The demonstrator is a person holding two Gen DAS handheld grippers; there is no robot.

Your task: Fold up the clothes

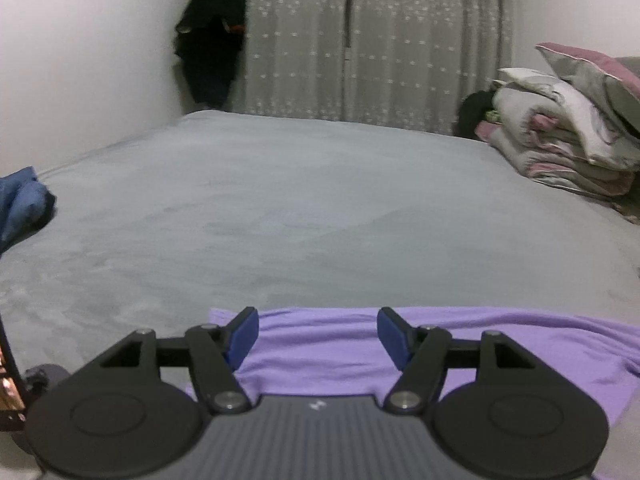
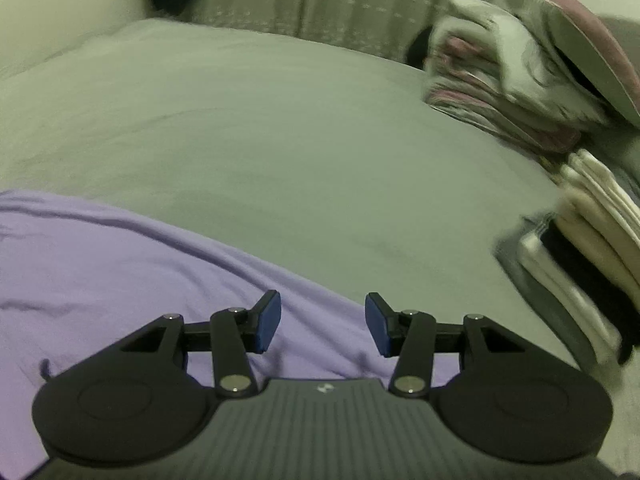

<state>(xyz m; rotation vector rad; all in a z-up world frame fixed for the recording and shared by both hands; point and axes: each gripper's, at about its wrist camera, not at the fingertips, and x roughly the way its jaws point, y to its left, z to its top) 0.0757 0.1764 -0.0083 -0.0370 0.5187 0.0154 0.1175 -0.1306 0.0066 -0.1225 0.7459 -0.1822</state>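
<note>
Below, purple garment (image 1: 344,352) flat on grey bed (image 1: 304,200), left tool (image 1: 318,336) and right tool (image 2: 323,322) above it, both agape, empty.

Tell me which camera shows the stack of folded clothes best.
The right wrist view: the stack of folded clothes sits at the right edge on the bed, its cream, black and grey layers visible, though blurred. The left wrist view does not show it, only the purple garment and bedding pile.

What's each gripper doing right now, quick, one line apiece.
Left gripper: open, nothing held, above the purple garment.
Right gripper: open, nothing held, above the same garment.
</note>
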